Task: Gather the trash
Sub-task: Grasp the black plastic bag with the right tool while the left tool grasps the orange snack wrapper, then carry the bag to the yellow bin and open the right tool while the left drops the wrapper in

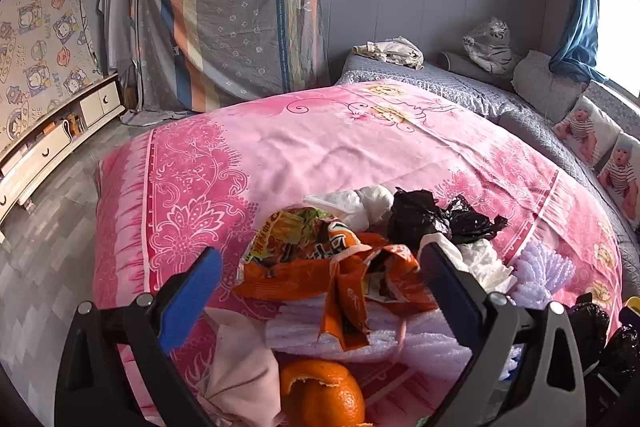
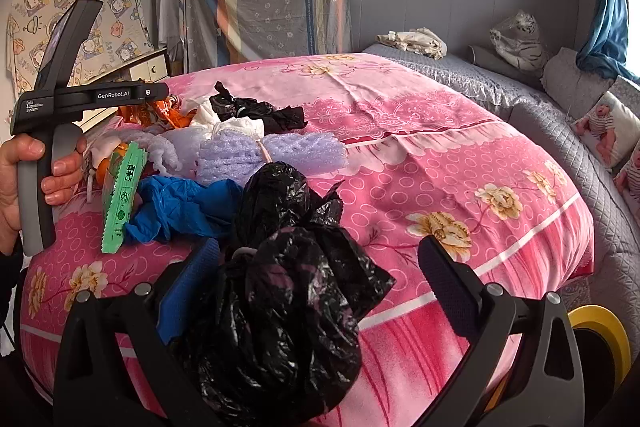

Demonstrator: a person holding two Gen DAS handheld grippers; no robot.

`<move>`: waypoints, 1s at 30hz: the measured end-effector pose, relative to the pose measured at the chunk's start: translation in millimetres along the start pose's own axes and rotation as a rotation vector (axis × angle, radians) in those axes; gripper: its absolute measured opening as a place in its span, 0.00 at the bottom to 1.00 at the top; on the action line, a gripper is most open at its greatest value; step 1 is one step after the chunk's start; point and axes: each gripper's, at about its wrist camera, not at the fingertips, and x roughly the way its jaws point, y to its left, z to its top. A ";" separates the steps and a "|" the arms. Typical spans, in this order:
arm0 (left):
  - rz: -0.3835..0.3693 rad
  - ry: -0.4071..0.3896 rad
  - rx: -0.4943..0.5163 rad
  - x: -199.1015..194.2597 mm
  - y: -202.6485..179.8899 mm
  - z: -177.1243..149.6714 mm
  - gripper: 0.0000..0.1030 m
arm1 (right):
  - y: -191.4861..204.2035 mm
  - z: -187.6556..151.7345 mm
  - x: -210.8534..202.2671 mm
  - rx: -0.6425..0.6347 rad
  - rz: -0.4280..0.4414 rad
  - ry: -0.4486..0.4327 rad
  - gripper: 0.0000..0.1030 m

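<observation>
1. Pink floral quilt [image 1: 320, 155]: lying spread over the bed and carrying the whole heap of trash at its near end.
2. Grey quilted bedding [image 1: 472, 87]: showing behind and to the right of the quilt.
3. Black plastic bag [image 2: 280, 287]: sitting crumpled between the fingers of the right gripper [image 2: 320, 267], against the left blue pad; the jaws are standing wide apart, not clamping it.
4. Orange snack wrapper [image 1: 320, 267]: lying torn open in the heap, between the spread fingers of the left gripper [image 1: 320, 275], which are gripping nothing.
5. Purple foam netting [image 2: 272, 155]: resting mid-heap, just behind the black bag.
6. Blue glove [image 2: 180, 207]: lying crumpled beside the netting.
7. Second black bag [image 1: 436, 219]: sitting at the far edge of the heap, touching white tissue [image 1: 360, 203].
8. Green packet [image 2: 122, 199]: leaning tilted beside the glove.
9. Orange peel [image 1: 324, 391]: lying nearest the left camera, beside a pale cloth [image 1: 240, 367].
10. A hand [image 2: 24, 179]: wrapping the left gripper's handle, seen from the right wrist view.
</observation>
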 end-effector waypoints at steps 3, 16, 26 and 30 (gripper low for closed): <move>-0.013 0.003 -0.006 1.4 1.6 -2.1 0.92 | 0.0 -0.6 3.9 0.005 0.017 0.009 0.92; -0.149 0.130 -0.098 24.5 19.2 -6.9 0.24 | 1.1 -2.7 17.5 0.041 0.123 0.120 0.49; -0.148 0.041 -0.123 -5.0 21.7 3.6 0.23 | -0.8 5.9 -6.9 0.069 0.175 0.063 0.25; -0.151 0.002 -0.132 -22.5 25.1 6.7 0.23 | -5.1 11.9 -23.9 0.088 0.179 0.028 0.25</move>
